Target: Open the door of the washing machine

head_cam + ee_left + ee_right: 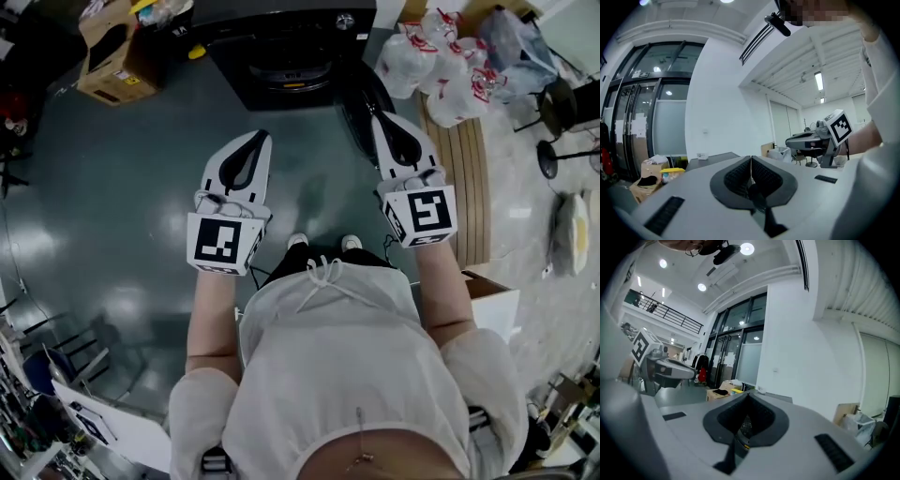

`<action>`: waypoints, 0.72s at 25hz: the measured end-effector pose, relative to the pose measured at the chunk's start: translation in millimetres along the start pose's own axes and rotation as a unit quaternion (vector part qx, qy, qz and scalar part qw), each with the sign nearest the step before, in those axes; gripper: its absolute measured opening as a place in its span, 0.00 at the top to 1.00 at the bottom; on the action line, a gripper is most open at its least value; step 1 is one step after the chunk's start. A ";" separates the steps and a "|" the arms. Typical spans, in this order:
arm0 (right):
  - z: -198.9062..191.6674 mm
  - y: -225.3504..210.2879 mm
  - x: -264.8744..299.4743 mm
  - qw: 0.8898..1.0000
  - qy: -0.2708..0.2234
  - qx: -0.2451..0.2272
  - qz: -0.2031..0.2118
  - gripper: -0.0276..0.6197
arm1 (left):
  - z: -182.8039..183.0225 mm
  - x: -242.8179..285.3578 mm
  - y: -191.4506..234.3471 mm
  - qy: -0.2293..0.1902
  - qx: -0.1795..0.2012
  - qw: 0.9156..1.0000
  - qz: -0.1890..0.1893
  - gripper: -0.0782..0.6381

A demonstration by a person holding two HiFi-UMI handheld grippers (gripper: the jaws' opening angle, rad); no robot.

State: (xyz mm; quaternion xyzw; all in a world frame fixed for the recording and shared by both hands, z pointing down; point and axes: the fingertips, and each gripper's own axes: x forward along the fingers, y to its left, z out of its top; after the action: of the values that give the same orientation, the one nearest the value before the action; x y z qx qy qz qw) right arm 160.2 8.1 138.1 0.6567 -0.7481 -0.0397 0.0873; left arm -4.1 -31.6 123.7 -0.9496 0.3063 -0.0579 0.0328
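Note:
The dark washing machine [281, 37] stands at the top of the head view, its round front opening [289, 73] facing me. A dark curved panel [358, 112] juts from its right front and looks like the door swung outward. My left gripper [260, 137] is held level in front of the machine, its jaws shut with nothing in them. Beside the dark panel is my right gripper [378, 116], also shut and empty. The left gripper view shows its shut jaws [751, 160], the right gripper [820, 139] and the machine top [712, 159]. The right gripper view shows its shut jaws [747, 401].
An open cardboard box [117, 56] sits left of the machine and white plastic bags [441, 66] lie to its right. A slatted wooden panel [464, 178], a stool [562, 141] and another box [492, 300] stand on the right. Glass doors [647, 108] line the far wall.

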 end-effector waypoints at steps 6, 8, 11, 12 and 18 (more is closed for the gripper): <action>31.2 30.6 4.2 0.999 -0.020 -0.019 -0.047 0.95 | 16.9 -34.1 41.7 -0.016 0.023 1.000 0.002 0.86; 31.2 41.5 4.7 0.999 -0.019 -0.014 -0.046 0.95 | 15.3 -42.3 49.8 -0.018 0.019 1.000 0.003 0.86; 35.1 57.1 3.7 0.999 -0.023 -0.008 -0.039 0.95 | 13.4 -51.7 58.3 -0.019 0.014 1.000 0.000 0.86; 36.8 61.2 4.5 0.999 -0.024 -0.013 -0.038 0.95 | 12.6 -52.9 60.4 -0.020 0.015 1.000 -0.003 0.86; 34.4 75.7 13.8 0.999 -0.021 -0.033 -0.032 0.95 | 4.1 -51.8 71.2 -0.022 0.005 1.000 -0.007 0.86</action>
State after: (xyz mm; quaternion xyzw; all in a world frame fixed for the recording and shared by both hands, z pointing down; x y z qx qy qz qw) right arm 78.4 2.7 118.5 0.6762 -0.7266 -0.0809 0.0912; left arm -86.5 -58.8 108.0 -0.9527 0.2982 -0.0386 0.0444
